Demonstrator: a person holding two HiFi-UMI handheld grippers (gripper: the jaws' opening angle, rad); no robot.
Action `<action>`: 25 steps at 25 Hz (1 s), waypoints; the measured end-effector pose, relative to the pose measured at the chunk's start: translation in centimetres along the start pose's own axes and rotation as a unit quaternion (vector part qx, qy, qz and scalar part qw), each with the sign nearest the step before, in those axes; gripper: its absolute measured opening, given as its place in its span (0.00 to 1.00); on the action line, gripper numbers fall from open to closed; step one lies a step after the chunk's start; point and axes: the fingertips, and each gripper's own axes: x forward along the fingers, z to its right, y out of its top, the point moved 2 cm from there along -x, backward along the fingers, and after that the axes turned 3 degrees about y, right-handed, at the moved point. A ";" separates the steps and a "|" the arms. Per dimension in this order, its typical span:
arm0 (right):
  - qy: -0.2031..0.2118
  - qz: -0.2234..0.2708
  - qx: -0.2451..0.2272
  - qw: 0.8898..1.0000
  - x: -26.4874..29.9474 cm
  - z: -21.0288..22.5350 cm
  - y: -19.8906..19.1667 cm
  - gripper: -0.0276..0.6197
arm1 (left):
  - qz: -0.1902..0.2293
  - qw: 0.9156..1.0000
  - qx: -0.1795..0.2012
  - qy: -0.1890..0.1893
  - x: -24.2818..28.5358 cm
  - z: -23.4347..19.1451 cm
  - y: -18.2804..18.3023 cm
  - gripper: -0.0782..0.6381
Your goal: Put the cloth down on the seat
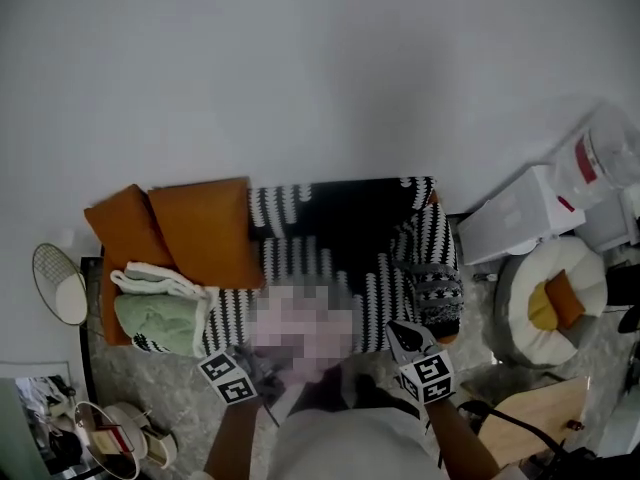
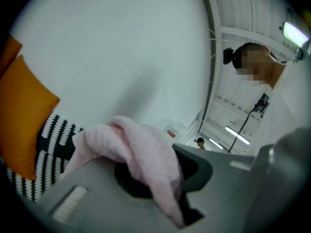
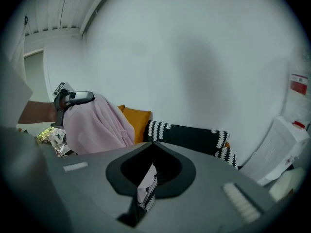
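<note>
**A:** Between the two grippers hangs the pink cloth (image 2: 141,154), not yet on the seat (image 1: 385,293). Left gripper (image 2: 155,183) is pinched on a bunched fold, right gripper (image 3: 146,183) on a corner.

**B:** Looks light and floppy, so I'd keep hold of the edges. Soft patterned sofa, orange cushions (image 1: 205,228) at one end, white wall (image 1: 320,68) behind.

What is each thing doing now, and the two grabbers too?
pink cloth: held up, not on the seat
left gripper: shut on the pink cloth
right gripper: shut on the pink cloth
orange cushions: propped upright on the seat
green blanket: folded on the seat
</note>
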 end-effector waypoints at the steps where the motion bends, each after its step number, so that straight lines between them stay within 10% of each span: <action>1: -0.005 -0.002 0.004 1.000 0.4 0.2 0.1 0.05 | -0.006 1.000 -0.001 0.004 0.4 -1.1 0.0 0.21; 17: -0.054 -0.037 0.061 0.996 8.9 4.5 -2.0 0.05 | -0.070 0.992 -0.069 0.075 8.1 -20.0 -3.8 0.21; 25: -0.059 -0.054 0.107 0.991 12.2 5.2 -4.9 0.05 | -0.119 0.967 -0.135 0.178 10.9 -30.6 -10.8 0.21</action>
